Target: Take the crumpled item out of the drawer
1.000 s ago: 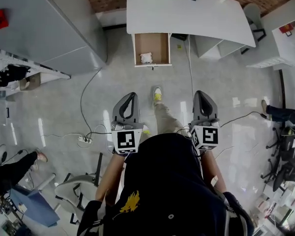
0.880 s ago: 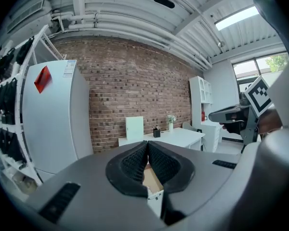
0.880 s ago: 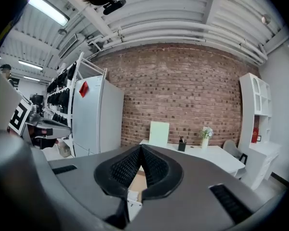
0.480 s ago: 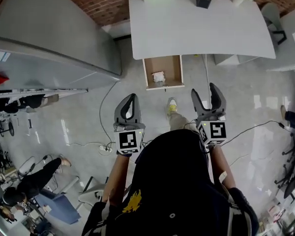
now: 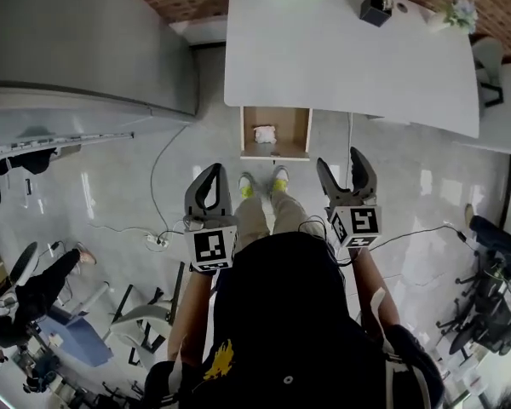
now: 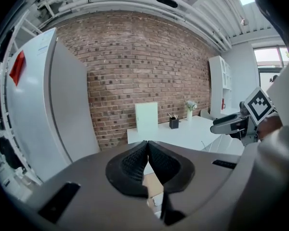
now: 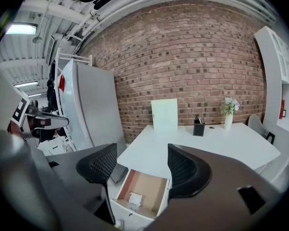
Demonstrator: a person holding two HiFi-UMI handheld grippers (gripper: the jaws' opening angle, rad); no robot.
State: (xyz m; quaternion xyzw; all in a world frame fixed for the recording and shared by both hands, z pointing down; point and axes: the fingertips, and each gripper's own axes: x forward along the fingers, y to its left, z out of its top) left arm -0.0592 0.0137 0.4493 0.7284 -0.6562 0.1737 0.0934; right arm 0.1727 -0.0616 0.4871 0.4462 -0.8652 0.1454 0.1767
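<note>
The person wears a black short-sleeved top (image 5: 281,313) with a yellow emblem (image 5: 220,358) at lower left, khaki trousers (image 5: 264,216) and white shoes (image 5: 246,186) tipped yellow-green. The left gripper (image 5: 212,169) and right gripper (image 5: 341,162) are grey, with black ribbed pads (image 7: 103,165) (the right's jaws are opening, nothing between them). Each bears a black-and-white marker cube (image 5: 209,247).

Place: an office workspace.
Desk: long white rectangular tabletop (image 5: 349,54) with an open brown-lined drawer (image 5: 295,129) and a small black pen holder (image 5: 375,8).
Wall: bare red brick wall (image 7: 192,57).
Floor: glossy pale floor (image 5: 102,186), trailing black cables (image 5: 152,181), black swivel chairs (image 5: 491,309).
</note>
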